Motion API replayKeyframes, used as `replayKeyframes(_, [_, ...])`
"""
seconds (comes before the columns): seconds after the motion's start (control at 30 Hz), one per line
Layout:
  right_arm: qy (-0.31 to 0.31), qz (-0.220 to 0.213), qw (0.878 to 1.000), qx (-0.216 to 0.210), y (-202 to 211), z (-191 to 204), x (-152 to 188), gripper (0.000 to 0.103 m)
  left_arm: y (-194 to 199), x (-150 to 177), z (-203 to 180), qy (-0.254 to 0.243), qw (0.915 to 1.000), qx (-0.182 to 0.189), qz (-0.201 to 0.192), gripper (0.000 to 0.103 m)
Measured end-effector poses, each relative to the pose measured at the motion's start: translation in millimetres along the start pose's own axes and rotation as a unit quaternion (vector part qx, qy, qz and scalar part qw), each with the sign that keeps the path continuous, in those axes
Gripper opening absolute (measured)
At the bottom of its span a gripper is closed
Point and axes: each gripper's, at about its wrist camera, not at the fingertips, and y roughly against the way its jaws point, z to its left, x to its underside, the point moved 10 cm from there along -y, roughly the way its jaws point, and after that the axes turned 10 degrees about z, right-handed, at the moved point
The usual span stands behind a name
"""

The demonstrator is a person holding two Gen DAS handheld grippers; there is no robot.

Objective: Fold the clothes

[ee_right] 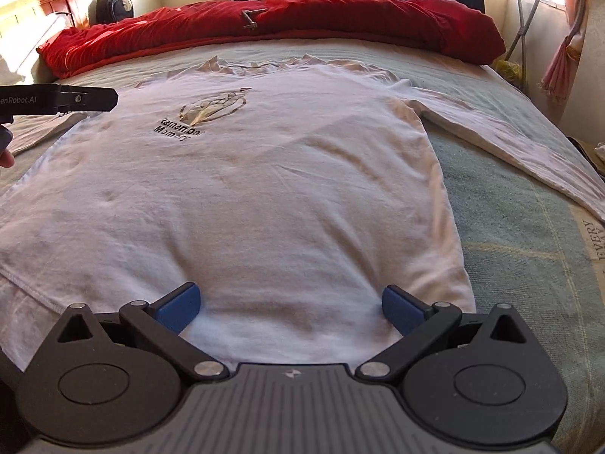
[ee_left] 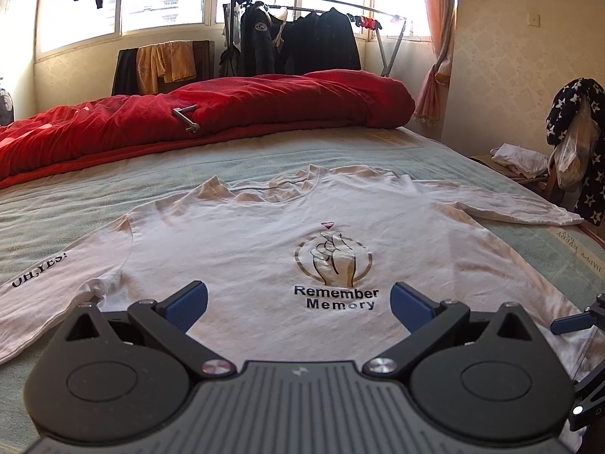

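Note:
A white long-sleeved shirt (ee_left: 242, 242) with a "Remember Memory" print lies flat, front up, on the bed, sleeves spread to both sides. It also shows in the right wrist view (ee_right: 264, 174). My left gripper (ee_left: 298, 304) is open and empty, hovering over the shirt's chest just below the print. My right gripper (ee_right: 289, 304) is open and empty over the shirt's lower body near the hem. The left gripper's body (ee_right: 56, 100) shows at the left edge of the right wrist view.
A rumpled red duvet (ee_left: 211, 117) lies across the far end of the bed. The green bedspread (ee_left: 75, 196) surrounds the shirt. A clothes rack with dark jackets (ee_left: 298, 41) stands by the window. A chair with clothes (ee_left: 578, 143) is at the right.

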Motion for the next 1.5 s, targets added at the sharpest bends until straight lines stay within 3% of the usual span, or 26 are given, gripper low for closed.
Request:
replayKeyframes(0.1, [-0.028, 0.012, 0.999, 0.023, 12.6, -16.5, 8.4, 0.103, 0.9, -0.9, -0.1, 0.000, 1.0000, -0.001, -0.002, 0.102])
replayKeyframes(0.17, [-0.053, -0.003, 0.998, 0.031, 22.6, -25.1, 8.1, 0.103, 1.4, -1.6, -1.3, 0.000, 1.0000, -0.001, -0.003, 0.102])
replayKeyframes(0.37, [-0.086, -0.039, 0.995, -0.028, 26.8, -15.8, -11.5, 0.103, 4.8, -1.5, -11.3, -0.022, 0.9997, -0.004, -0.007, 0.102])
replayKeyframes(0.5, [-0.091, -0.006, 0.996, -0.023, 7.9, -16.6, -2.1, 0.103, 4.0, -1.6, -14.9, -0.026, 0.9996, -0.002, -0.006, 0.102])
replayKeyframes(0.6, [-0.093, -0.015, 0.995, -0.026, 11.4, -23.0, 3.0, 0.103, 3.2, -1.1, -18.7, -0.029, 0.9996, -0.001, -0.004, 0.102])
replayKeyframes(0.73, [-0.137, -0.050, 0.988, -0.051, 31.0, -48.4, -10.4, 0.103, 7.4, -0.8, -32.8, -0.031, 0.9987, 0.040, -0.001, 0.102])
replayKeyframes(0.93, [-0.206, -0.120, 0.970, -0.050, 57.0, -121.6, -41.8, 0.103, 21.9, -3.0, -67.9, -0.049, 0.9902, 0.128, -0.025, 0.102])
replayKeyframes(1.1, [-0.253, -0.148, 0.956, -0.014, 66.4, -208.9, -76.7, 0.103, 6.9, 4.0, -97.3, -0.059, 0.9804, 0.188, 0.009, 0.102])
replayKeyframes(1.33, [-0.332, -0.181, 0.926, 0.015, 47.0, -354.7, -91.1, 0.103, -18.6, 9.9, -119.4, -0.091, 0.9803, 0.172, 0.035, 0.102])
replayKeyframes(1.5, [-0.357, -0.189, 0.915, 0.000, 8.4, -413.1, -90.0, 0.103, -42.6, 14.6, -117.6, -0.085, 0.9832, 0.150, 0.061, 0.102])
